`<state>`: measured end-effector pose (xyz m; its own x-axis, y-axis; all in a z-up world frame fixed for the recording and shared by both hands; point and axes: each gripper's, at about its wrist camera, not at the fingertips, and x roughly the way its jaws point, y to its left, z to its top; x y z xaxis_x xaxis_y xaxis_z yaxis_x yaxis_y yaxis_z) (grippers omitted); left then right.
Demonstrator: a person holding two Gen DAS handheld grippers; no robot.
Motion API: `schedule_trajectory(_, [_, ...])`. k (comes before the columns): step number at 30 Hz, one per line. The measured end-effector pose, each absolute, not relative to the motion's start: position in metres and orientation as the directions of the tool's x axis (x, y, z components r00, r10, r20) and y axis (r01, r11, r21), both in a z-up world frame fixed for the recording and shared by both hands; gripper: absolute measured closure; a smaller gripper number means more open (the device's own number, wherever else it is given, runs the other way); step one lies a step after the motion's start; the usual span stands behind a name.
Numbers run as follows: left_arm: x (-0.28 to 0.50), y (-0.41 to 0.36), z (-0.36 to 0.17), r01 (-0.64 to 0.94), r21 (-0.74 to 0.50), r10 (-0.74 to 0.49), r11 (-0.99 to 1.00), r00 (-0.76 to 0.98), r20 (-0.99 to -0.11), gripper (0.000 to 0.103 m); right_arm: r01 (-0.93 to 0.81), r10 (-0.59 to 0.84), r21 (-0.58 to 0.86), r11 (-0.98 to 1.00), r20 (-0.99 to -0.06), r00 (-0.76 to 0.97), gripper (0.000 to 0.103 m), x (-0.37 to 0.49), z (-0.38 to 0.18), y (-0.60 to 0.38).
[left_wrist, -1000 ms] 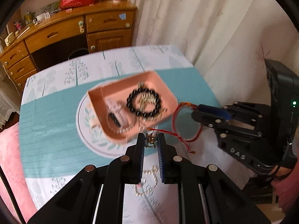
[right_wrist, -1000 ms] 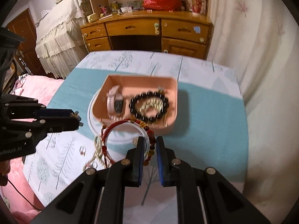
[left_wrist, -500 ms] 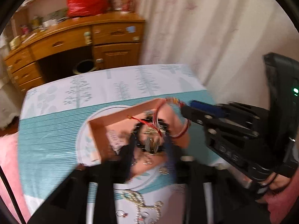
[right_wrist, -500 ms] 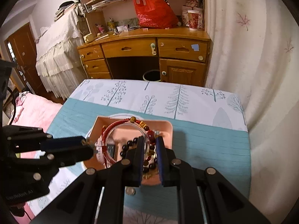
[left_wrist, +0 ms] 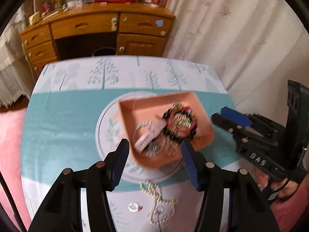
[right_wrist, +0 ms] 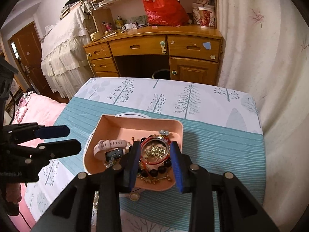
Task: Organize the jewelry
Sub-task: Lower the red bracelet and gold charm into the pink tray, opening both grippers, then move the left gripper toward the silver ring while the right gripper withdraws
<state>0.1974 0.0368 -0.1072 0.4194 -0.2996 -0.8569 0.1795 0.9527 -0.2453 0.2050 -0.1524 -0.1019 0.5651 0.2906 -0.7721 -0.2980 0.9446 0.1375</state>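
A pink tray sits on a round mat on the table. In it a red string bracelet lies on top of a black bead bracelet, beside a pink watch. My left gripper hovers over the tray's near rim; its jaws are opening and hold nothing. My right gripper hangs just above the red bracelet; its jaws are opening too, and the pads stand clear of the bracelet. Each gripper shows in the other's view: the right gripper, the left gripper.
A pearl necklace and a small ring lie on the tablecloth near me. A round gold piece lies just in front of the tray. A wooden desk stands beyond the table, a curtain to the right, pink bedding to the left.
Both grippers carried the red string bracelet from the near side of the table over the tray. Both have opened, and the bracelet now lies in the tray on the black beads.
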Motion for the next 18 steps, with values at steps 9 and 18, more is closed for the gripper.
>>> schedule_trajectory(9, [0.149, 0.055, -0.147, 0.164, -0.228, -0.272, 0.96, 0.341, -0.9, 0.049, -0.391, 0.372, 0.166, 0.905, -0.753, 0.543, 0.071, 0.153, -0.116, -0.146])
schedule_trajectory(18, [0.122, 0.059, -0.182, 0.213, -0.194, -0.253, 0.958, 0.298, -0.92, 0.061, -0.608, 0.448, 0.134, 0.783, -0.8, 0.4, 0.053, 0.102, -0.144, -0.114])
